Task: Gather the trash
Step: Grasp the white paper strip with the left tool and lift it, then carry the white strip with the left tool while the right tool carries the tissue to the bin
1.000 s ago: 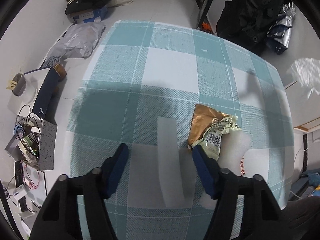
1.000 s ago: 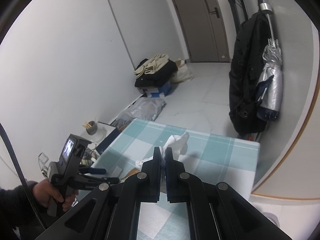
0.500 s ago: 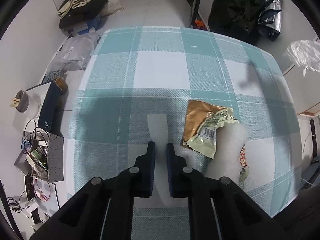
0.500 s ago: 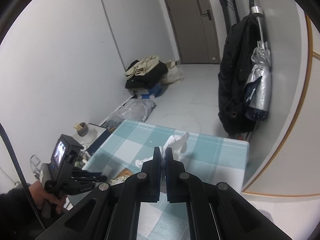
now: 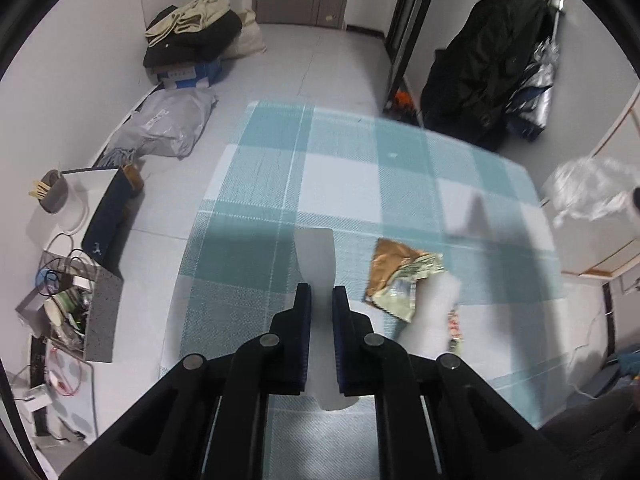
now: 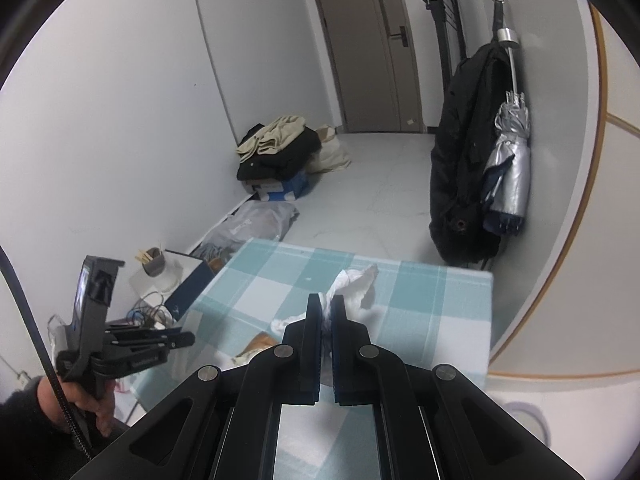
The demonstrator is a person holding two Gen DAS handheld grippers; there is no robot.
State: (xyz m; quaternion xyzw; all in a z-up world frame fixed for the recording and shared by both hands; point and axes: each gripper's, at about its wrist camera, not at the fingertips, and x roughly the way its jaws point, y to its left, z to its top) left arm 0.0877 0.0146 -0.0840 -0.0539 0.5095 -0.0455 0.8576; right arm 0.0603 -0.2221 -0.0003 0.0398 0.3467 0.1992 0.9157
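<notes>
A table under a teal and white checked cloth [image 5: 340, 168] fills the left wrist view. My left gripper [image 5: 322, 292] is shut on a long white translucent strip [image 5: 316, 252], which runs between its fingers and hangs just above the cloth. To its right lie a gold and pale green snack wrapper [image 5: 400, 276], a white foam piece [image 5: 434, 304] and a red-printed wrapper [image 5: 454, 324]. My right gripper [image 6: 326, 300] is shut on a crumpled white plastic bag [image 6: 352, 280], held above the table's right side. That bag [image 5: 588, 188] also shows in the left wrist view. A hand [image 6: 88, 396] holds the left gripper [image 6: 180, 338].
On the floor at the left stand an open box of cables [image 5: 76, 300], a dark blue box [image 5: 108, 216], a cup of sticks [image 5: 54, 192], a grey bag [image 5: 168, 124] and clothes on a blue box [image 5: 192, 40]. A black coat [image 6: 464, 160] and silver umbrella [image 6: 510, 160] hang on the right wall.
The left jaws closed on the white strip and the gripper rose, so the table looks farther away. The right gripper shifted a little with the bag still in it.
</notes>
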